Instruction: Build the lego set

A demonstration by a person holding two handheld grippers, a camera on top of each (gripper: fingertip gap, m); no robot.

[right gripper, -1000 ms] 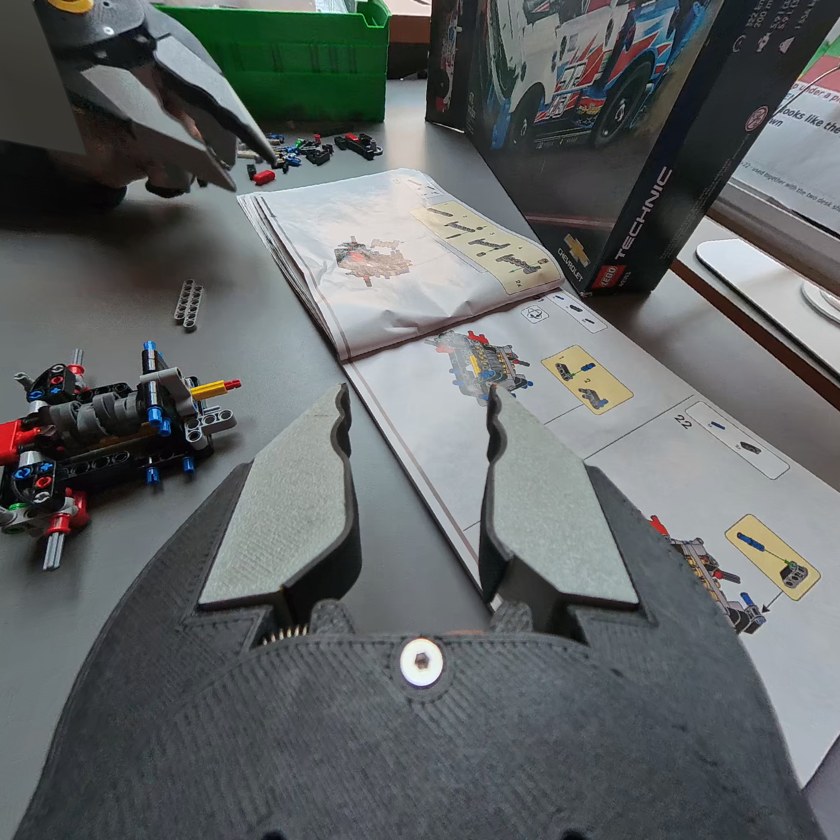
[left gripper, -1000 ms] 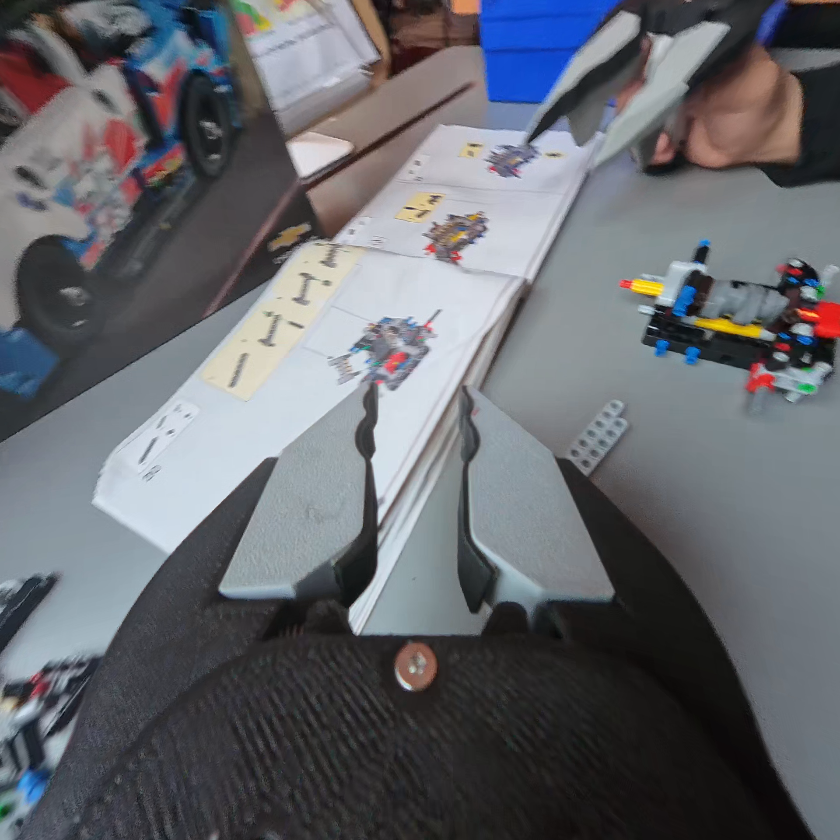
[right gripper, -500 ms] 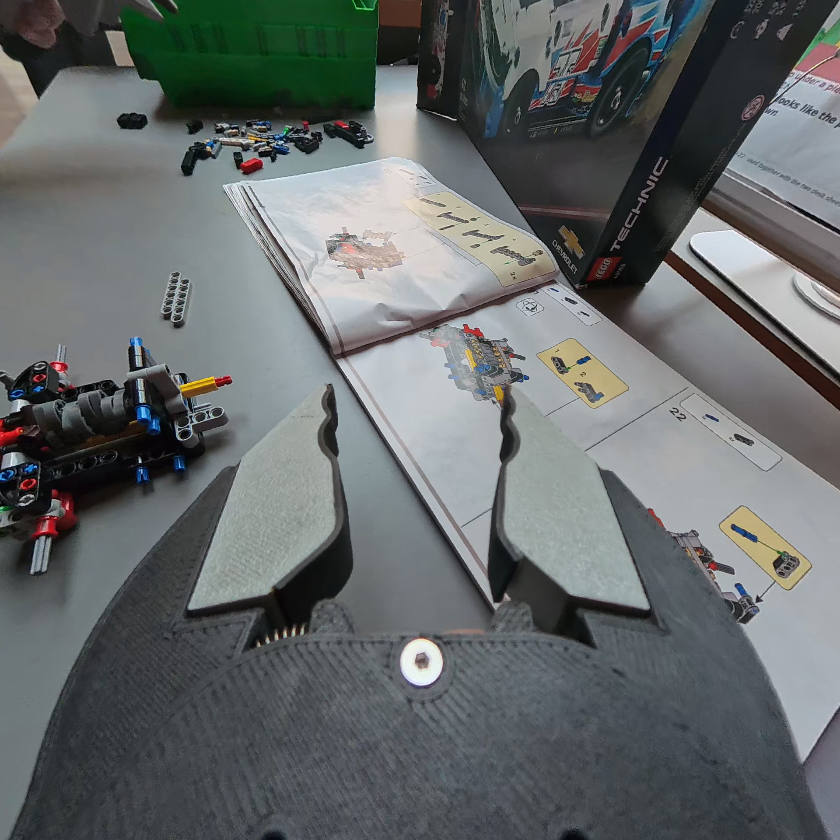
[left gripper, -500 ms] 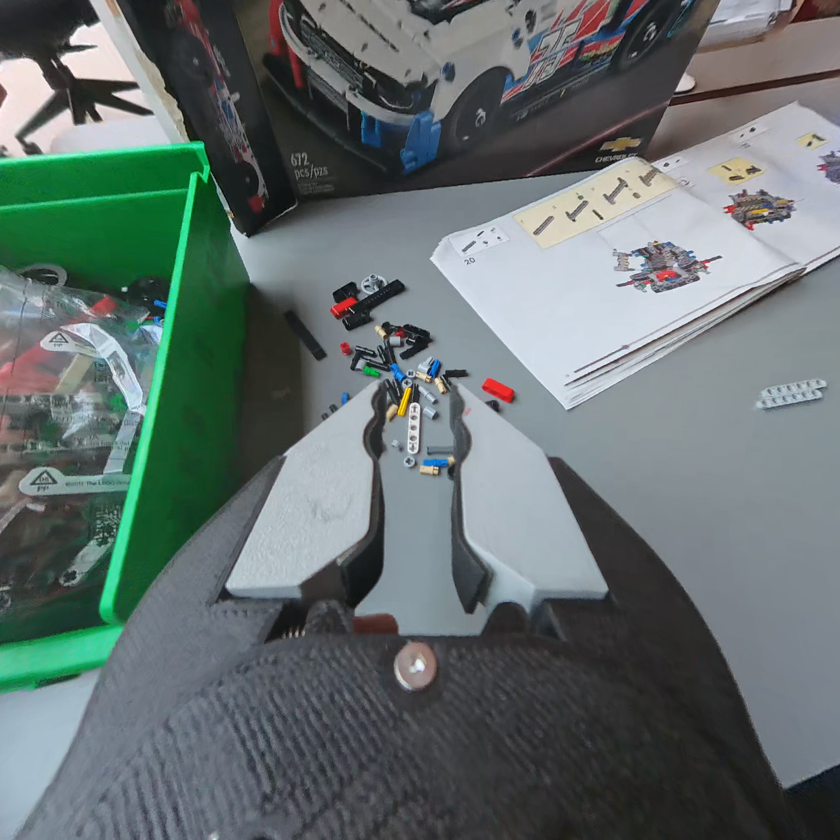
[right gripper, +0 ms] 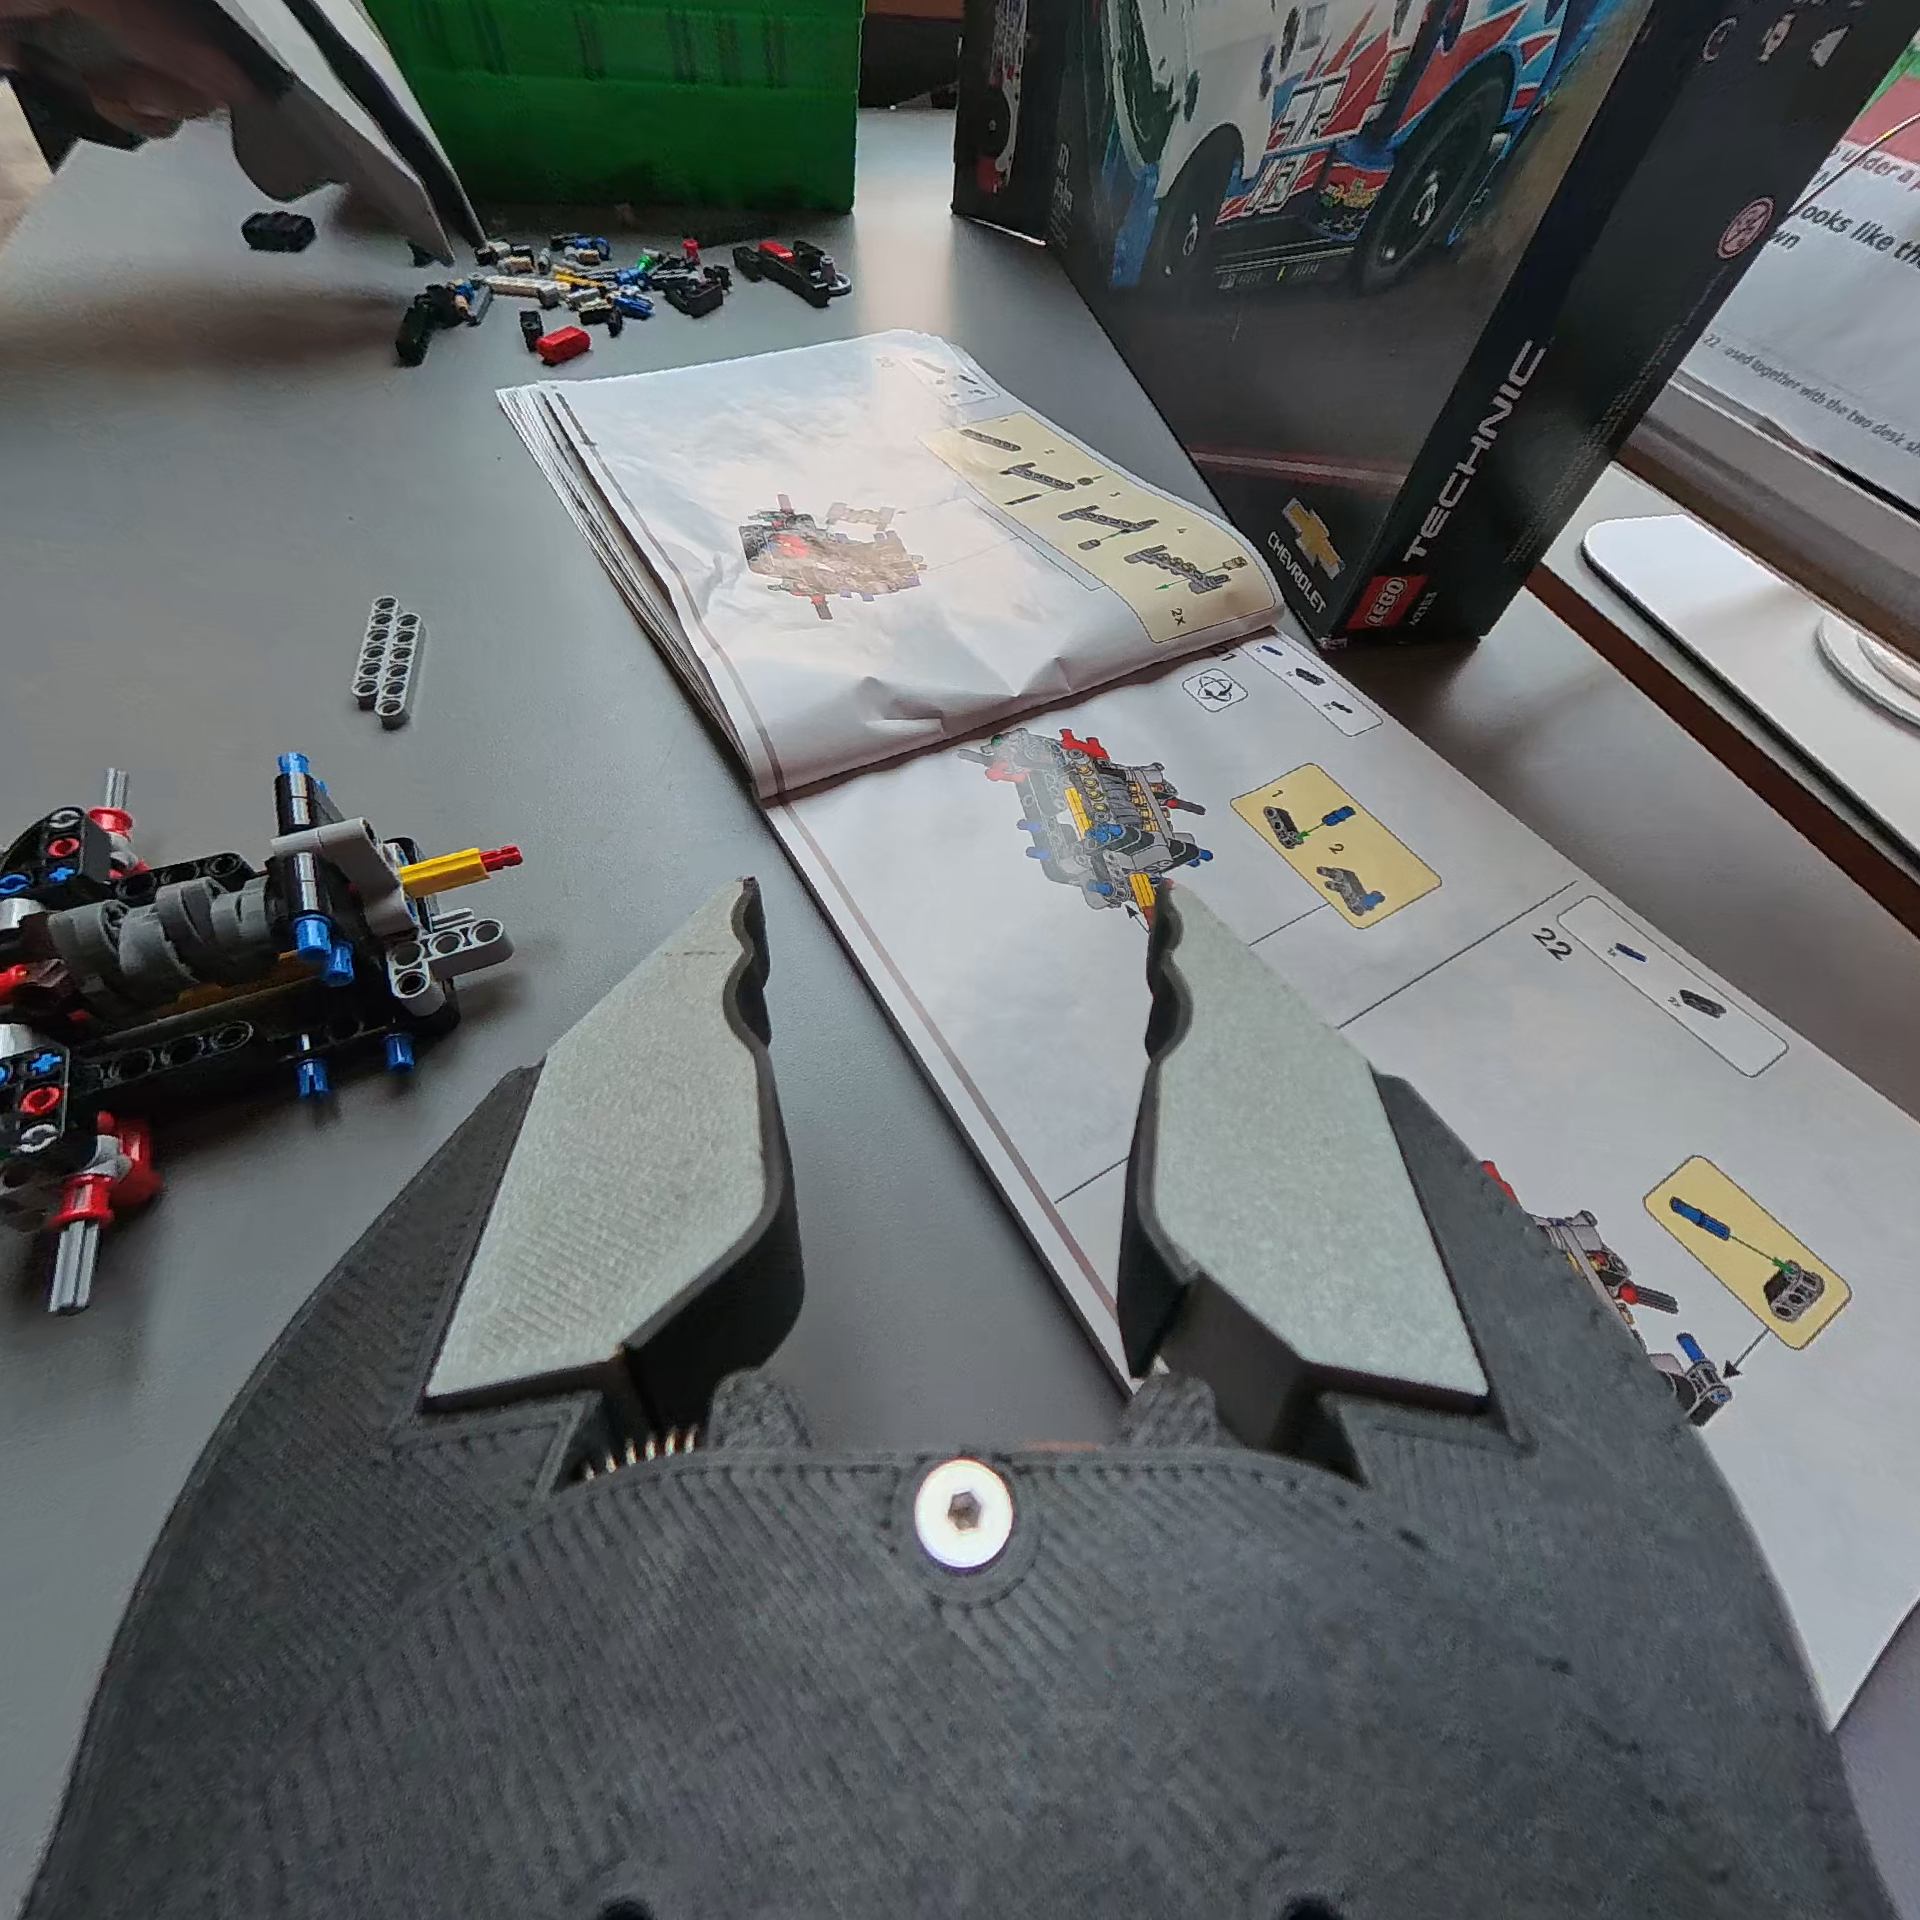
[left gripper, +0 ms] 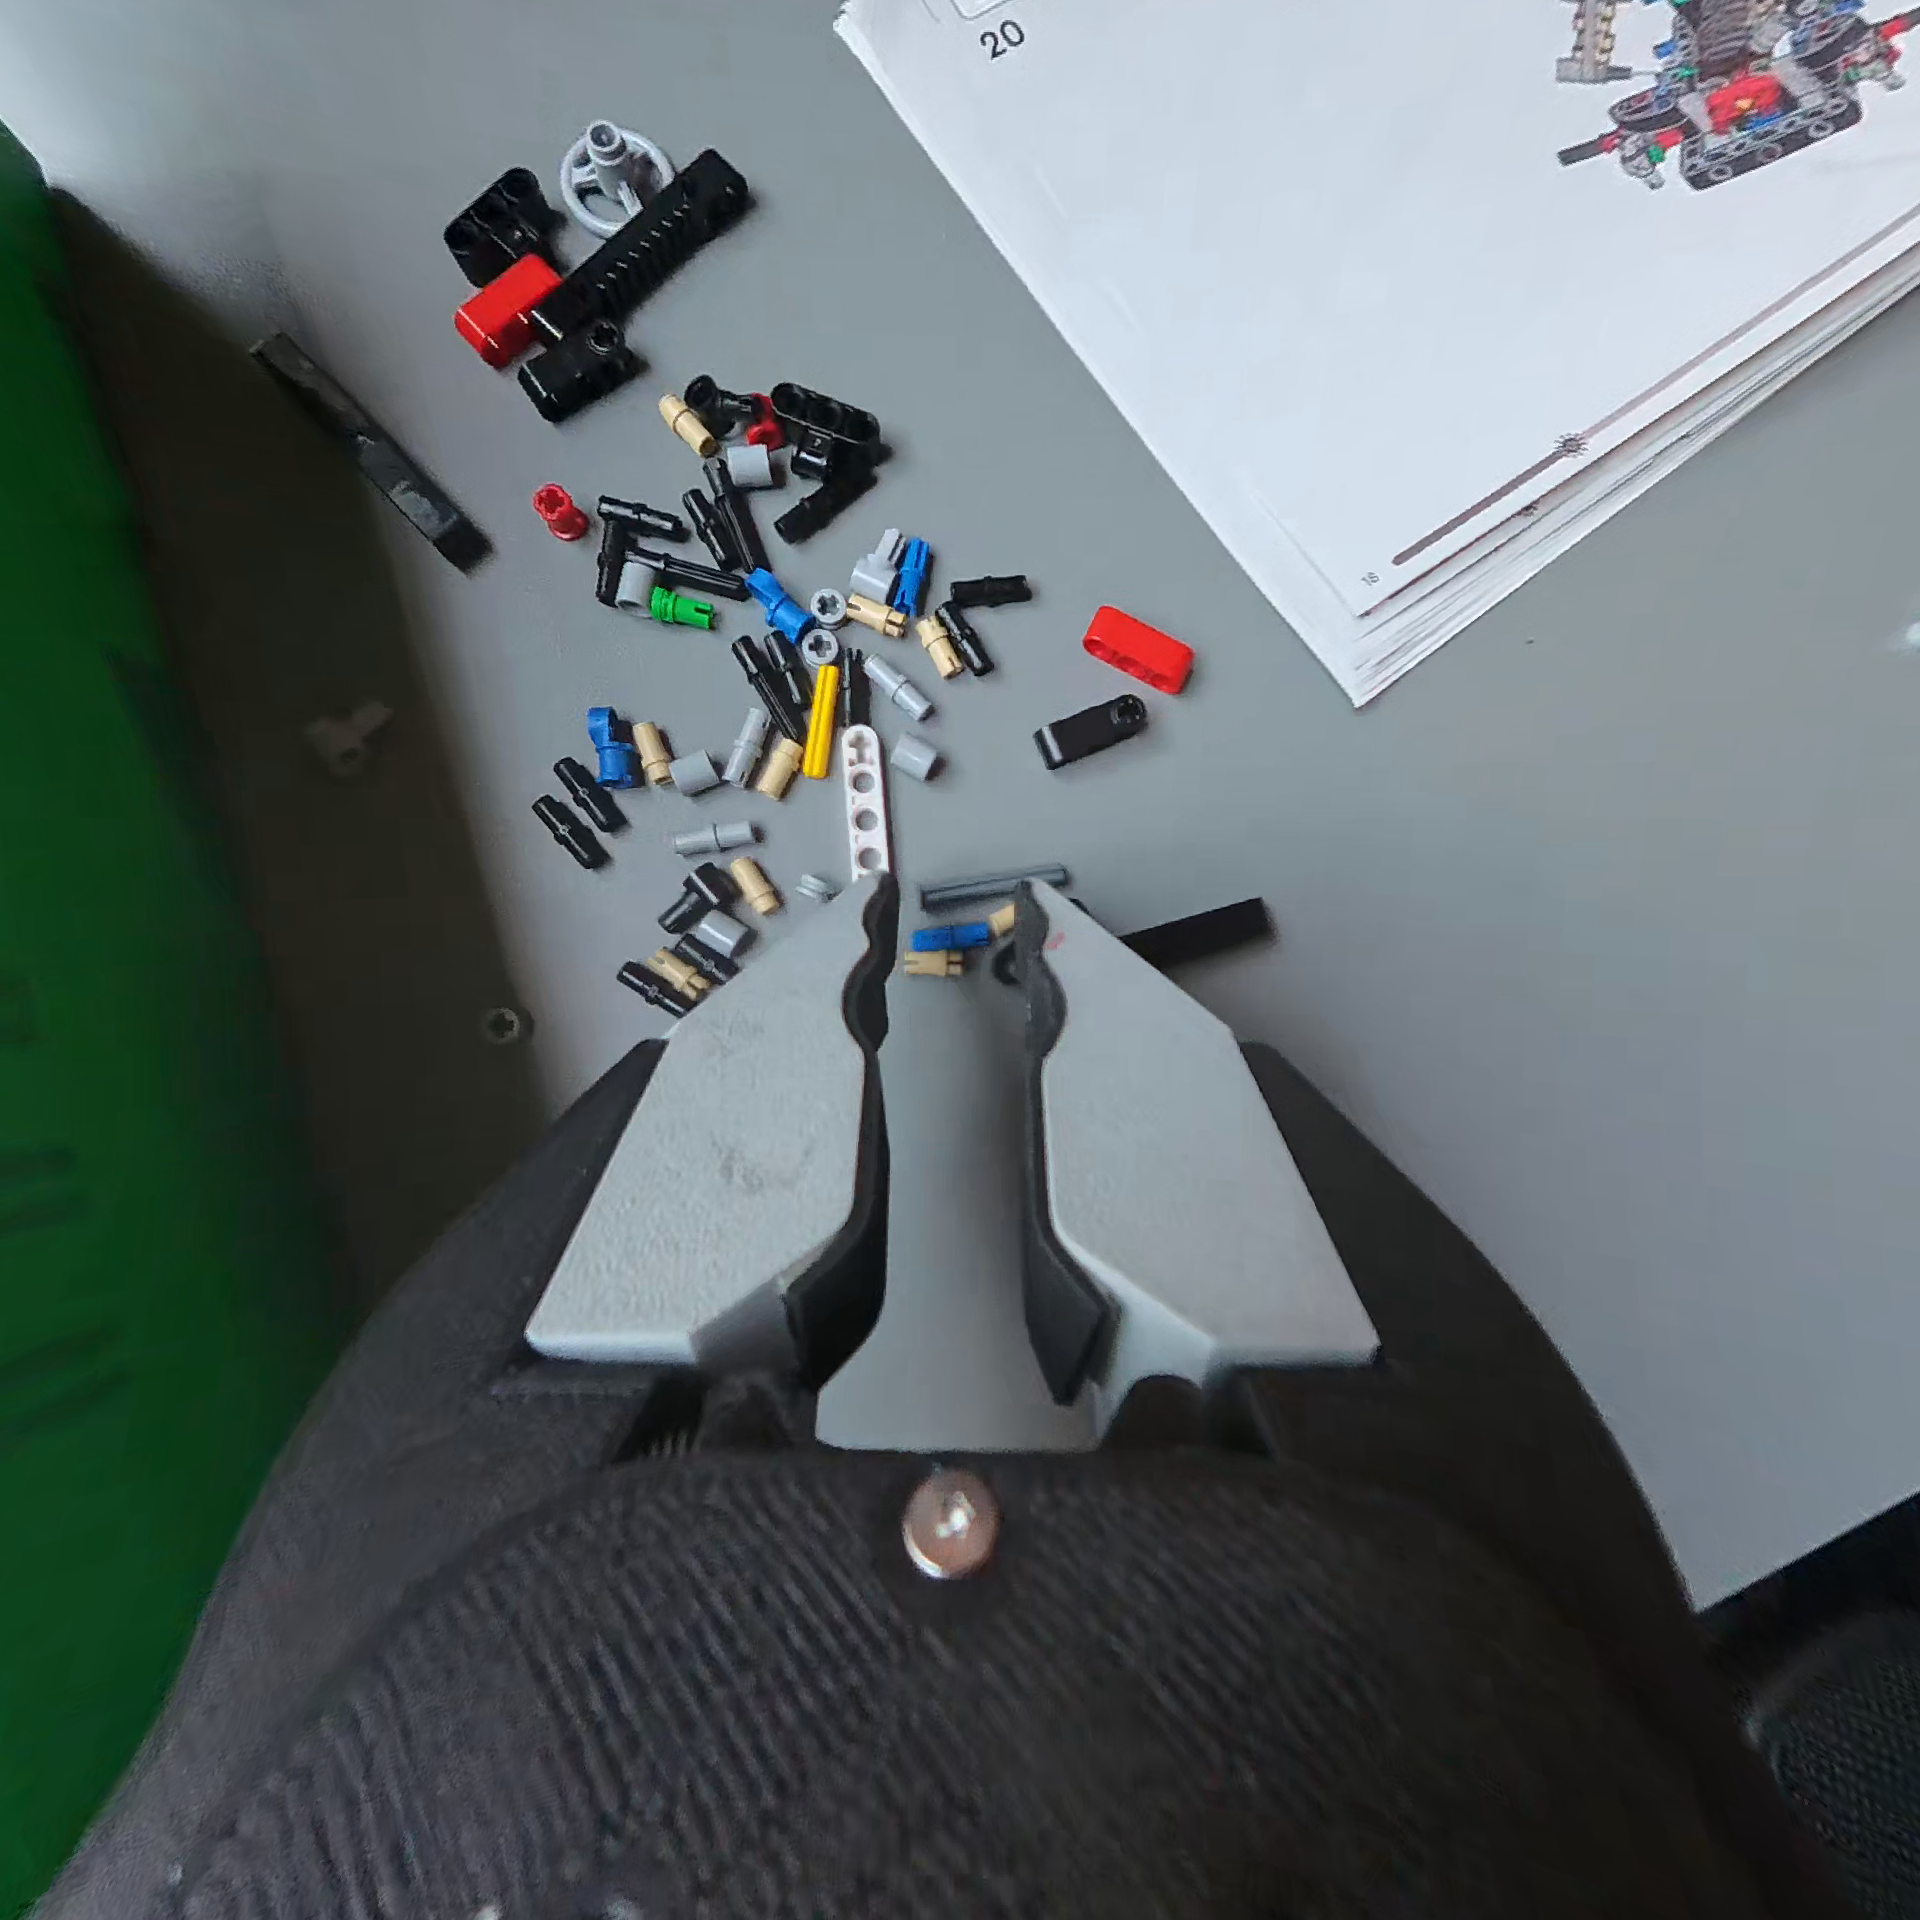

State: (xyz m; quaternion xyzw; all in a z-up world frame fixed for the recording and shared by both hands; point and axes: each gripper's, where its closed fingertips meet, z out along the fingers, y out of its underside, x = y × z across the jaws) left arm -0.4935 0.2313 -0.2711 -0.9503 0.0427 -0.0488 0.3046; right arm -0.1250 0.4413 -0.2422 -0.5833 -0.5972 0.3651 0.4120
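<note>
- Since half a second ago the left gripper (left gripper: 951,899) has dropped low over the loose-parts pile (left gripper: 769,623); green bin (left gripper: 94,935) now only a blurred edge at left, and the box (right gripper: 1403,312) is out of the left wrist view. Right wrist view almost unchanged.
- Left gripper: jaws narrowly parted, nothing held. Tips sit at the near edge of the pile. A blue pin (left gripper: 948,936) and a tan pin (left gripper: 930,964) lie on the table in the gap between the tips.
- Just ahead of the tips: a white thin liftarm (left gripper: 865,805), a dark grey axle (left gripper: 992,890), a yellow axle (left gripper: 820,720). Off to the right, apart from the pile: a red beam (left gripper: 1138,647) and a black connector (left gripper: 1091,730).
- Right gripper (right gripper: 956,904): jaws wide apart, empty, hanging over the edge of the open instruction booklet (right gripper: 935,582).
- Partly built chassis (right gripper: 208,956) lies on the grey table (right gripper: 520,499) left of the right gripper; a light grey beam (right gripper: 387,661) lies between it and the pile, well apart from both.
- Handling, my judgement: pins are tiny, light, hard plastic, round, so likely to roll or squirt out of a pinch. Best taken across the barrel, mid-length, with the tips low to the table.
- Neighbouring pins lie close; a careless close could catch two at once.
- Chassis: stiff but pinned together; better gripped on the black frame beams than on protruding axles.
</note>
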